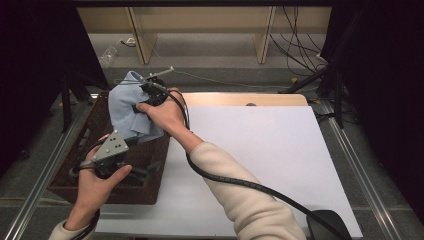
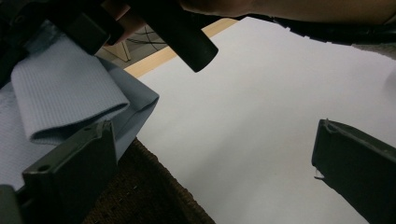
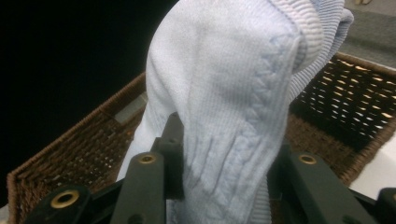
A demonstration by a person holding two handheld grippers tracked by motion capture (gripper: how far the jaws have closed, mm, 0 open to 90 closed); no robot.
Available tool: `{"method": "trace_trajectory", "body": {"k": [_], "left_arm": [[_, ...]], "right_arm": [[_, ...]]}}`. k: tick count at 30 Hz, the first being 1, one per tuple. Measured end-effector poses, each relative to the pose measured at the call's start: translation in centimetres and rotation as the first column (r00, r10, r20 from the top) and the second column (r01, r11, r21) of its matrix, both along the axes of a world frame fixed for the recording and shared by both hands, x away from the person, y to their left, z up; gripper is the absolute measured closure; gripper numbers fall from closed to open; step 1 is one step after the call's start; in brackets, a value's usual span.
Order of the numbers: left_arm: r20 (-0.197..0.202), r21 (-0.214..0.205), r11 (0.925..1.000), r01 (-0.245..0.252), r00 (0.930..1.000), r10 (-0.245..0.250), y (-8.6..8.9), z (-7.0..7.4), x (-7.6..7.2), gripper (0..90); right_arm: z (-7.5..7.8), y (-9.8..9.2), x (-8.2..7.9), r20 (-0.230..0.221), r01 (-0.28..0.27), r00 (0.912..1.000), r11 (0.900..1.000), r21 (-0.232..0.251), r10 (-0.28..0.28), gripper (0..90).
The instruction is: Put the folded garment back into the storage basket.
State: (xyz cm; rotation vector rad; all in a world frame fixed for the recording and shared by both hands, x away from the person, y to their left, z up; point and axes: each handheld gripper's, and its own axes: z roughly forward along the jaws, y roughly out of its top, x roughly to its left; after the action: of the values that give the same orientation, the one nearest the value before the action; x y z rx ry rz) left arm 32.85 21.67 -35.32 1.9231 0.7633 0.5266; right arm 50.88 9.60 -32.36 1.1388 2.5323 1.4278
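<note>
At the table's left edge, the left gripper [image 1: 145, 172] hangs over the dark brown woven wicker basket [image 1: 75, 187], jaws spread wide with nothing between them. Just beyond, the right gripper [image 1: 142, 102] has its jaws clamped on a pale blue knitted garment [image 1: 122, 107], held lifted above the basket. To the right lies the white table sheet [image 1: 270, 150].
</note>
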Motion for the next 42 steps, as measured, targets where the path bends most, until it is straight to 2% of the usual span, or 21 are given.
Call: {"method": "trace_trajectory", "body": {"k": [2,3,4,5,6,7,9,10,13,17,22,29,33,36,42], "left_arm": [[-0.001,0.001,1.0,0.001,1.0,-0.001,0.1,0.0,0.0,0.0],[-0.001,0.002,1.0,0.0,1.0,0.0,0.1,0.0,0.0,0.0],[-0.002,0.001,1.0,0.001,1.0,-0.001,0.1,-0.1,0.0,0.0],[-0.002,0.001,1.0,0.001,1.0,-0.001,0.1,-0.1,0.0,0.0],[-0.002,0.001,1.0,0.0,1.0,0.0,0.1,-0.1,0.0,0.0],[-0.002,0.0,1.0,0.002,1.0,-0.002,0.1,-0.1,0.0,0.0],[-0.004,-0.001,1.0,0.0,1.0,0.0,0.1,-0.1,0.0,0.0],[-0.004,-0.001,1.0,0.0,1.0,0.0,0.1,-0.1,0.0,0.0],[-0.002,-0.002,1.0,-0.001,1.0,0.001,0.1,-0.1,0.0,0.0],[-0.004,0.0,1.0,-0.005,1.0,0.005,0.1,-0.2,0.1,0.0],[-0.005,-0.006,0.9999,-0.01,0.9999,0.01,0.1,-0.3,0.2,0.0],[-0.009,-0.012,0.9998,-0.014,0.9999,0.014,0.1,-0.7,0.3,0.0],[-0.012,-0.015,0.9996,-0.022,0.9997,0.022,0.1,-0.8,0.3,0.0],[-0.013,-0.012,0.9997,-0.023,0.9997,0.023,0.0,-0.9,0.4,0.0],[-0.01,-0.016,0.9996,-0.024,0.9997,0.024,-0.1,-1.0,0.3,0.0]], "right_arm": [[-0.3,0.3,0.3,-0.03,-0.015,0.9994,0.9995,0.028,0.016,60.0],[-0.8,0.6,0.7,-0.066,-0.025,0.9974,0.9982,0.055,0.029,54.4],[-1.2,0.7,0.9,-0.092,-0.026,0.9953,0.9977,0.062,0.032,49.3],[-1.8,0.8,1.4,-0.124,-0.022,0.9918,0.9983,0.054,0.029,42.1],[-2.2,0.7,1.7,-0.138,-0.008,0.9903,0.9994,0.033,0.013,36.2],[-2.4,0.5,1.9,-0.13,0.006,0.9916,1.0,0.008,-0.005,33.7],[-2.1,-0.5,2.1,-0.048,0.054,0.9973,0.9981,-0.03,-0.055,28.1],[-1.8,-1.1,2.1,-0.007,0.076,0.997,0.9963,-0.041,-0.077,26.5],[-1.0,-2.9,2.0,0.073,0.12,0.9904,0.9923,-0.032,-0.117,22.7],[-0.8,-6.2,1.4,0.13,0.098,0.9873,0.9943,-0.043,-0.092,21.9],[-1.7,-10.9,-0.4,0.205,0.061,0.9776,0.9956,-0.071,-0.046,17.9],[-3.1,-18.5,-2.7,0.268,0.096,0.9603,0.9934,-0.062,-0.076,16.3],[-4.5,-23.2,-4.3,0.289,0.129,0.9507,0.9909,-0.039,-0.112,16.5],[-5.6,-26.5,-5.4,0.282,0.17,0.9466,0.9853,-0.02,-0.157,16.6],[-6.7,-30.9,-7.3,0.293,0.23,0.9311,0.9732,-0.01,-0.217,16.7]]}}
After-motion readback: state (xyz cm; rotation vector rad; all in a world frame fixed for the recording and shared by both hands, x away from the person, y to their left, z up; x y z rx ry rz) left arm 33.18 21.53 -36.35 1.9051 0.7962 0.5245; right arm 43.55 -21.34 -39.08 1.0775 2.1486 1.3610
